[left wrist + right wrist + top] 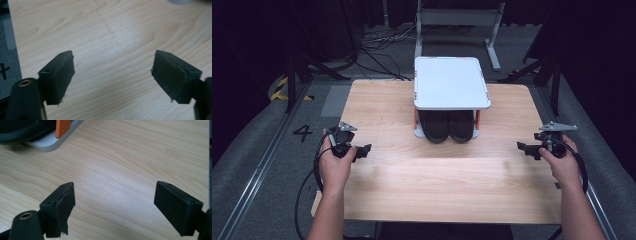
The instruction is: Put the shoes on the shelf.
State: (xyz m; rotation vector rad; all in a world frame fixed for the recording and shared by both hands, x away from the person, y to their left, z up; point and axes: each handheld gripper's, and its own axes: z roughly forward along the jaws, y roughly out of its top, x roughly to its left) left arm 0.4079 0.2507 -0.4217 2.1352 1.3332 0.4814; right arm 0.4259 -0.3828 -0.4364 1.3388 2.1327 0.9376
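Observation:
A white two-tier rack [452,82] stands at the back middle of the wooden table [447,185]. On its lower shelf sits a pair of black shoes [448,126], toes toward me. My left gripper [364,150] hovers low at the table's left edge, jaws wide apart over bare wood [112,67], so it is open and holds nothing. Over at the right edge, my right gripper [524,148] is likewise open and empty [115,195]. The right gripper view catches the rack's base corner [50,143], an orange post [62,127] and part of a shoe [20,130] at the top left.
Grey floor surrounds the table, with a painted 4 [302,132] on the left. Cables [382,47] and a metal stand's legs [492,47] lie behind the table. Dark tripod legs [297,75] stand at both back corners.

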